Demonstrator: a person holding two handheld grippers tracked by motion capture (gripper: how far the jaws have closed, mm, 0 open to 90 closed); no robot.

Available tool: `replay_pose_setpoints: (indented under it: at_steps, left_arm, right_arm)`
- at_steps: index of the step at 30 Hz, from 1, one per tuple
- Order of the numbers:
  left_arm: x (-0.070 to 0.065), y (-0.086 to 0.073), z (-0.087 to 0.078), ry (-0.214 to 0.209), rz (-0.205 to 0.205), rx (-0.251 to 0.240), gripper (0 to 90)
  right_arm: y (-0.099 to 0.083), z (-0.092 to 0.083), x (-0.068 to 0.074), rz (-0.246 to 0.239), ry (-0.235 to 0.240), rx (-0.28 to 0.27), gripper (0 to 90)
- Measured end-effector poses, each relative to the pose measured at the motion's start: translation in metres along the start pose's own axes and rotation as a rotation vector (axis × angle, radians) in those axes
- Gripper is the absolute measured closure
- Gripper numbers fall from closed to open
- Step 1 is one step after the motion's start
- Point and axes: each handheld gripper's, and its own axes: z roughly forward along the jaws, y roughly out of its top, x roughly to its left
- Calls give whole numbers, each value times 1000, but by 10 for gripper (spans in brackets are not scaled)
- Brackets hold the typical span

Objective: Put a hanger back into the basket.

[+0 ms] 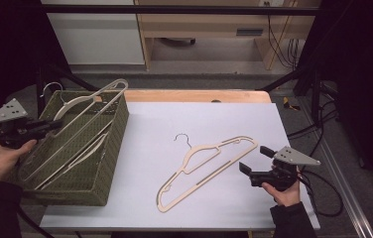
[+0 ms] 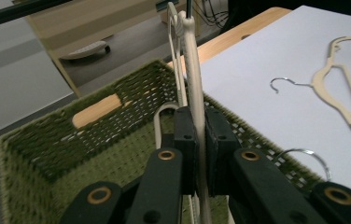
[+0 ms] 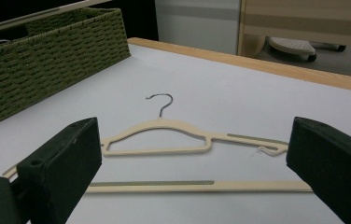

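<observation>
Item: cream flat plastic hanger [image 2: 193, 70], upright in woven green rectangular basket [image 1: 110, 148], clamped edgewise by left gripper [image 2: 200, 140] (likely for lifting out). Second cream hanger [image 1: 204, 166] flat on white sheet [image 1: 199, 119]; right gripper [image 3: 194, 163] beside it, jaws wide, empty.

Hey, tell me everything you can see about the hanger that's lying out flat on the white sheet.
The hanger is cream, thin and flat, maybe plastic, with a silver wire hook pointing away from the person. It has sloped shoulders, an inner crossbar, a long bottom bar and a small notch near one end. It lies flat and diagonal on the white sheet, right of the green woven basket. Nothing grips it; the open right hand-held gripper waits beside its end.
</observation>
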Motion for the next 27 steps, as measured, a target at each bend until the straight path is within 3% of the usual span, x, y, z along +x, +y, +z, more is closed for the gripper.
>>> replay_pose_setpoints:
  at_steps: [10, 18, 27]
  left_arm:
    - [12, -21, 1, 35, 13, 74, 846]
    - [5, -38, 18, 46, 15, 126, 847]
    - [-2, -58, 42, 25, 2, 170, 846]
  right_arm:
    - [0, 0, 0, 2, 0, -2, 39]
    - [0, 3, 1, 2, 2, 2, 39]
    - [-1, 5, 2, -1, 5, 10, 40]
